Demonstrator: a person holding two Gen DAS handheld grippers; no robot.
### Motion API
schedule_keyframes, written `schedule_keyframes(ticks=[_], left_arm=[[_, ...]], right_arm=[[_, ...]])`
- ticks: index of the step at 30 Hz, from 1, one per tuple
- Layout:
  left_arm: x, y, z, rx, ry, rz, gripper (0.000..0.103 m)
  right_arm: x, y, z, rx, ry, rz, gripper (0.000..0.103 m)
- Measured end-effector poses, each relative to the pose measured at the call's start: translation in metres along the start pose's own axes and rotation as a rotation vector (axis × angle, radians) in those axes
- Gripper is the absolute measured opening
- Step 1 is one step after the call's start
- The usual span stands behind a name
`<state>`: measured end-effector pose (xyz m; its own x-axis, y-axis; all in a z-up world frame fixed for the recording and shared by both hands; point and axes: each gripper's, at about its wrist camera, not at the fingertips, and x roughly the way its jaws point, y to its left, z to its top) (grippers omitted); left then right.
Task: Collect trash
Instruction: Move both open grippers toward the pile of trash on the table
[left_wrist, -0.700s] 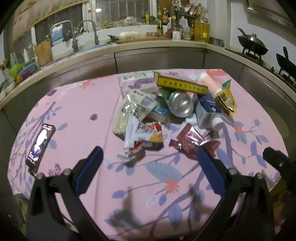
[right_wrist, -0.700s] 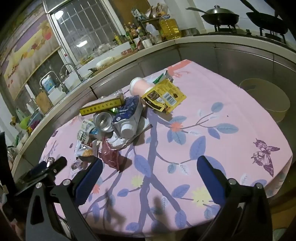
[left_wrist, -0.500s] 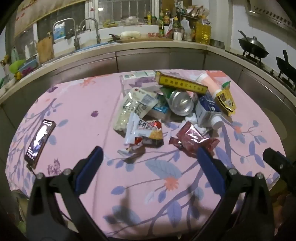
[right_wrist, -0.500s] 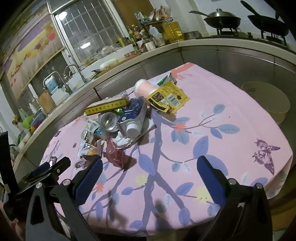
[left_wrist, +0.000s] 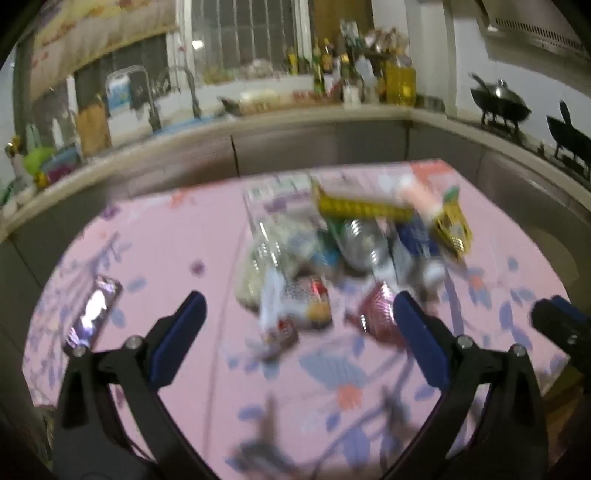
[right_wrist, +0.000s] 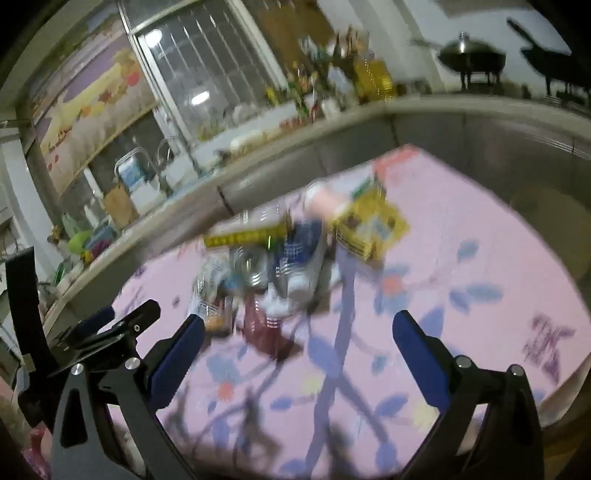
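Trash pile mid-table, bare pink margins.

Pink table, trash heap, phone

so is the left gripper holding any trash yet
No, the left gripper is open and empty, short of the trash pile on the table.

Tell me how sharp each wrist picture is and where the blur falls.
Left wrist view: the trash pile and phone are smeared by motion blur, while the left claw stays crisp. Right wrist view: the same, pile streaked, right claw sharp, fisheye bending the counter.
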<state>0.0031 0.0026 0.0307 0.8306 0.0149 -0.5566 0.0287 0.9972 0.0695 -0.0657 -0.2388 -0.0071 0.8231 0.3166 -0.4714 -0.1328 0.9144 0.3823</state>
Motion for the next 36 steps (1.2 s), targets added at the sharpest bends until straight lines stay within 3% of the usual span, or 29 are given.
schedule_keyframes(ticks=[5, 7, 12, 14, 36], left_arm=[[-0.008, 0.01, 0.041, -0.02, -0.112, 0.037, 0.097], [-0.011, 0.012, 0.053, -0.024, -0.139, 0.045, 0.097], [-0.009, 0.015, 0.071, -0.033, -0.139, 0.038, 0.097], [-0.009, 0.014, 0.072, -0.036, -0.139, 0.038, 0.097], [-0.001, 0.012, 0.067, -0.022, -0.116, 0.042, 0.097]], right_arm=[[-0.015, 0.011, 0.036, -0.063, -0.179, -0.077, 0.098], [-0.018, 0.011, 0.046, -0.057, -0.22, -0.071, 0.098], [-0.007, -0.009, 0.062, 0.093, -0.131, 0.068, 0.098], [-0.008, -0.014, 0.064, 0.129, -0.14, 0.058, 0.098], [-0.005, 0.004, 0.058, 0.021, -0.136, 0.028, 0.098]])
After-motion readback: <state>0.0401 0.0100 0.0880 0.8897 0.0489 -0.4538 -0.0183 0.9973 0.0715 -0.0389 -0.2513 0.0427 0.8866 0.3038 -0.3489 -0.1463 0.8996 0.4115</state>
